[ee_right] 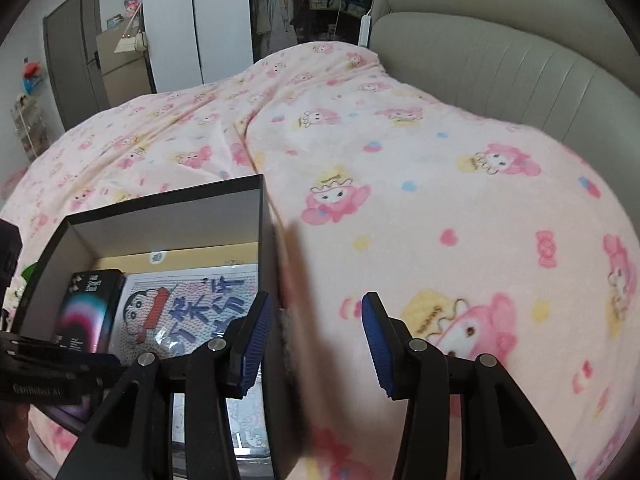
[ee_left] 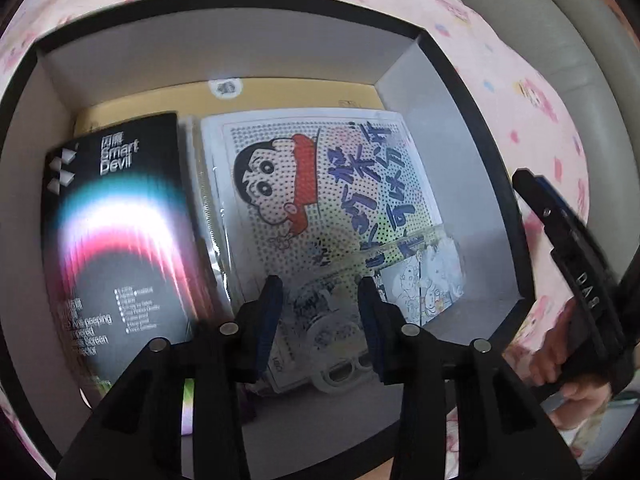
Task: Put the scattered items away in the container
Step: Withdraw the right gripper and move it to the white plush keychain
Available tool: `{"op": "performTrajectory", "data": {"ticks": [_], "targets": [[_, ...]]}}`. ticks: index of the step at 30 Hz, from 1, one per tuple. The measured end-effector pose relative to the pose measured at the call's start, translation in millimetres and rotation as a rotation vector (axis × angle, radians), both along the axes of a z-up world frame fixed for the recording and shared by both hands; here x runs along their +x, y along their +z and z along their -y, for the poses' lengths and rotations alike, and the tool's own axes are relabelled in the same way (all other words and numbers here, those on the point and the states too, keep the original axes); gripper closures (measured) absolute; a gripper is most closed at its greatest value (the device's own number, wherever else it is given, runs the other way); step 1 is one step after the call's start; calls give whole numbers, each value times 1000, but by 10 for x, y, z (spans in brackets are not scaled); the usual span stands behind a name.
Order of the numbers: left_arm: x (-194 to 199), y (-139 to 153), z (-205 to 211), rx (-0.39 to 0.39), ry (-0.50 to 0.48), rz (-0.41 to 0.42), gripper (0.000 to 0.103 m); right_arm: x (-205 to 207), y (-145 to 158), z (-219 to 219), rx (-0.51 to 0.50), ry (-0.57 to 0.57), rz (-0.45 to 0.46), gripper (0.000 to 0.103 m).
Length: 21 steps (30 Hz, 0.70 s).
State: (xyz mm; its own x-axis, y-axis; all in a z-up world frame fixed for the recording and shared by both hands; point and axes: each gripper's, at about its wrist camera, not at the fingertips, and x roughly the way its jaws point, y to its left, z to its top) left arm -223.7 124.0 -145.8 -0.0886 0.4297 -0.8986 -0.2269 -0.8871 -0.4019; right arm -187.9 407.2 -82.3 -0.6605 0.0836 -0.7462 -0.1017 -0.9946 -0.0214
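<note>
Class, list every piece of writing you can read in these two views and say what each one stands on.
"Smart Devil": black screen protector box in the container.
"Anti peeping", "Screen": same box, lower part; the remaining small print is blurred.
"DAS": side of the right gripper, as seen from the left wrist.
Blue Chinese characters: cartoon sheet; not clear enough to quote.
Left gripper's lettering: blurred.

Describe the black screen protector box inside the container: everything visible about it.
The screen protector box is a flat black cardboard pack with a glossy rainbow arc across its face, white "Smart Devil" lettering near the top and small white text lower down. It looks closed and undamaged. It lies face up on the left side of the container, slightly tilted, resting partly on a tan sheet and beside a clear-sleeved cartoon sheet. Neither tool touches it; its lower corner is hidden behind the left tool.
</note>
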Motion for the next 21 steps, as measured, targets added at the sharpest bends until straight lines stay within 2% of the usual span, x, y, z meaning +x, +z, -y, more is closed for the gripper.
{"op": "performTrajectory", "data": {"ticks": [2, 4, 7, 8, 10, 11, 14, 17, 21], "targets": [[48, 79, 76, 28, 23, -26, 64, 64, 55, -13, -27, 9, -3, 61], [179, 270, 165, 35, 50, -104, 64, 202, 160, -6, -60, 10, -25, 61], [479, 584, 238, 52, 26, -212, 64, 483, 292, 121, -109, 35, -33, 61], [648, 688, 385, 63, 15, -240, 63, 577, 326, 188, -125, 56, -29, 61], [808, 894, 230, 75, 0, -301, 61, 758, 408, 318, -132, 84, -31, 61], [730, 949, -161, 77, -3, -320, 60, 828, 446, 364, -131, 92, -36, 61], [1076, 1185, -93, 101, -8, -363, 58, 1116, 581, 507, -136, 120, -56, 60], [1470, 1361, -23, 127, 1, -385, 52, 1365, 635, 613, -129, 134, -55, 60], [1716, 1386, -24, 130, -19, -409, 52, 1673, 665, 667, -152, 141, -38, 60]]}}
